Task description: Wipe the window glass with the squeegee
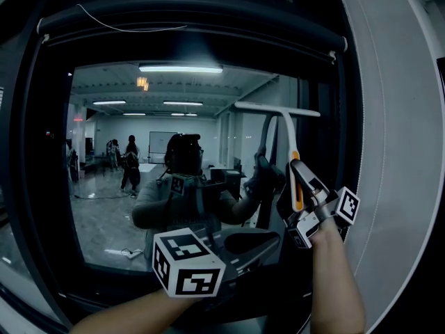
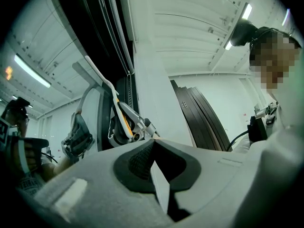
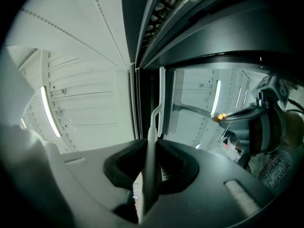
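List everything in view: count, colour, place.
window glass: one, dark, reflecting the room, straight ahead.
frame: one, black, around the window glass.
roller blind: one, dark, rolled up above the window glass.
wall: one, white, right of the frame.
squeegee: one, white, blade up, before the window glass at its right side.
left gripper: one, grey, low, jaws together, empty.
right gripper: one, grey, shut on the squeegee handle.
forearms: two, bare, bottom of the head view.

Right gripper (image 3: 151, 140) is raised high, jaws clamped on the squeegee (image 1: 286, 127) handle; left gripper (image 2: 153, 142) sits lower, jaws together, empty
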The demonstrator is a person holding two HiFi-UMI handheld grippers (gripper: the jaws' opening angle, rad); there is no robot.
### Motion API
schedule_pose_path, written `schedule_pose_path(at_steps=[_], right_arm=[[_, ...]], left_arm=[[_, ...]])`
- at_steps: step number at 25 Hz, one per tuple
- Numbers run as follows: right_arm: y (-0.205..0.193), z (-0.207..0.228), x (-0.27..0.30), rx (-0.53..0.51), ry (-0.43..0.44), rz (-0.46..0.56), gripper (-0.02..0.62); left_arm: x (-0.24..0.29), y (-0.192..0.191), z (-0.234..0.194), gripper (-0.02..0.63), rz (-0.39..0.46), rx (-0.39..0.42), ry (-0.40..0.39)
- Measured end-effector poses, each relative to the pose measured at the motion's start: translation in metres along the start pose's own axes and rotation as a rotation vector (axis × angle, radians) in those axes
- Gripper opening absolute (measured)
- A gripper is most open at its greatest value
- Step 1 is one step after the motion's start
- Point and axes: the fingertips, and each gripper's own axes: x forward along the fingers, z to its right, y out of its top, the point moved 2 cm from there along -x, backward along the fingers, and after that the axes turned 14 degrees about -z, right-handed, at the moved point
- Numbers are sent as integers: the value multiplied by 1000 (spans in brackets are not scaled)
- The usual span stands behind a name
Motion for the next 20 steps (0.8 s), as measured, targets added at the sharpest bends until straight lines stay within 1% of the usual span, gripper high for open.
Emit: schedule_pose_path(at_steps=[8, 15, 20], right_arm=[[-16, 3, -12, 12, -11, 11, 67], [-35, 7, -25, 24, -18, 16, 67], [-46, 11, -35, 28, -22, 18, 67]], left_arm=[[2, -11, 2, 0, 13, -27, -8], [6, -26, 3, 0, 8, -60, -19], [8, -38, -3, 0, 7, -97, -23]])
